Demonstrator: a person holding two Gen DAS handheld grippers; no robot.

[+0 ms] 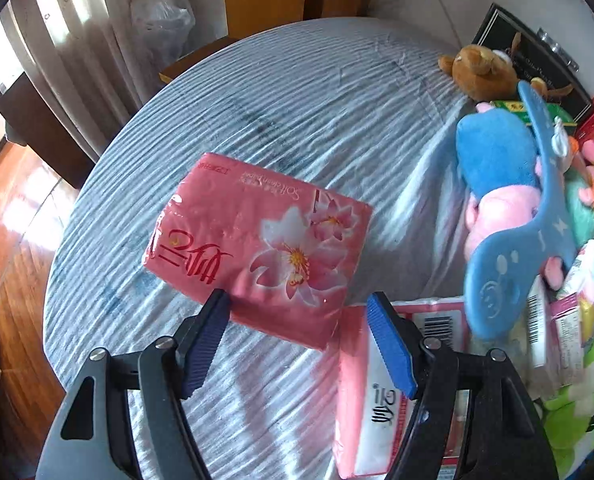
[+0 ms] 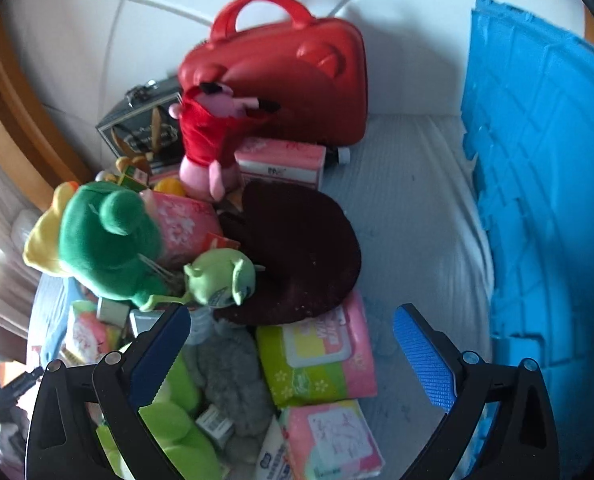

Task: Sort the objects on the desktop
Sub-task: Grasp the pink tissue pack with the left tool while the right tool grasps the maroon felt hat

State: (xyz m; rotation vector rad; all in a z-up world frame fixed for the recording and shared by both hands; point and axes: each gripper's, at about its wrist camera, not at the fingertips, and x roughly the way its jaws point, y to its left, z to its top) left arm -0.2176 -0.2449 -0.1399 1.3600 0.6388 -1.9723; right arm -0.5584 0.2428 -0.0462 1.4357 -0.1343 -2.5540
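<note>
Left gripper: jaws stand part open, blue pads apart, nothing pressed between them. The gripper points steeply down at the striped cloth on the round table.

Pink tissue pack, left wrist view: it lies flat on the cloth, just ahead of the left pad, whose tip overlaps the pack's near edge in the picture; contact cannot be confirmed. The pack's long axis runs from upper left to lower right, at a slant to the line joining the pads. The bulk of the pack sits ahead and left of the jaw gap, not centred in it.

Second pack: pink and white, lying below the right pad, closer in than the first pack. Which of the two the left gripper is after cannot be told.

Judgement: to take the flowered pack across its short side, the left gripper needs a shift toward the upper left and a roll to square the pads with the pack's edges.

Pile at the right edge of the left wrist view: blue plush, fan, brown plush, further packs.

Right gripper: jaws wide apart, empty. It hangs over the pile; a wipes pack and a grey plush lie between the pads, untouched. A dark cushion lies ahead, a red case beyond it
</note>
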